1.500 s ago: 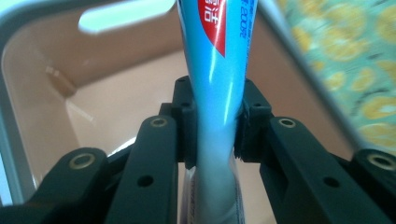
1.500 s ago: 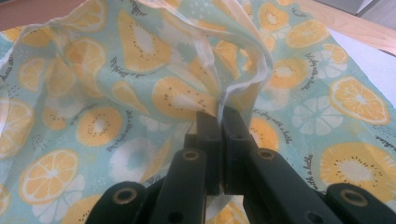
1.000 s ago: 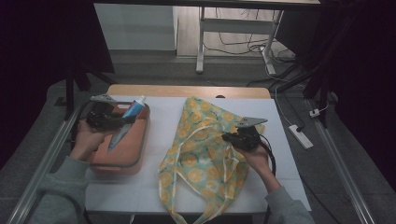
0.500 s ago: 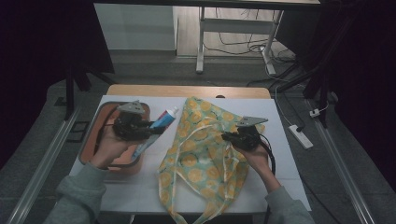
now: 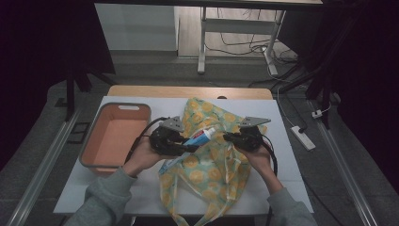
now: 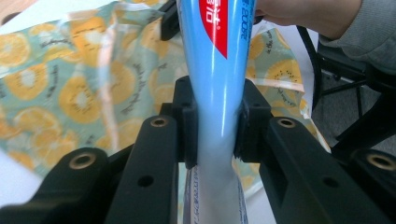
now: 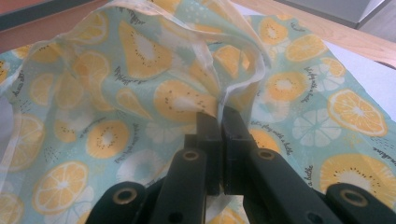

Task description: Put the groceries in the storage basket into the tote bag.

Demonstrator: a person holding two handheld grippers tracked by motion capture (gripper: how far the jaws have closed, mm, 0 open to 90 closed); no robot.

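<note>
Toothpaste tube (image 6: pixel 219 93) is pinched between the left gripper's (image 5: pixel 181 146) jaws, its cap at about two o'clock over the fruit-print cloth bag (image 5: pixel 211 174). The bag's rim is clamped by the right gripper (image 5: pixel 233 138). Farther off at ten o'clock, the orange bin (image 5: pixel 115 134) is seen empty; insertion into the bag is judged not yet done.
</note>
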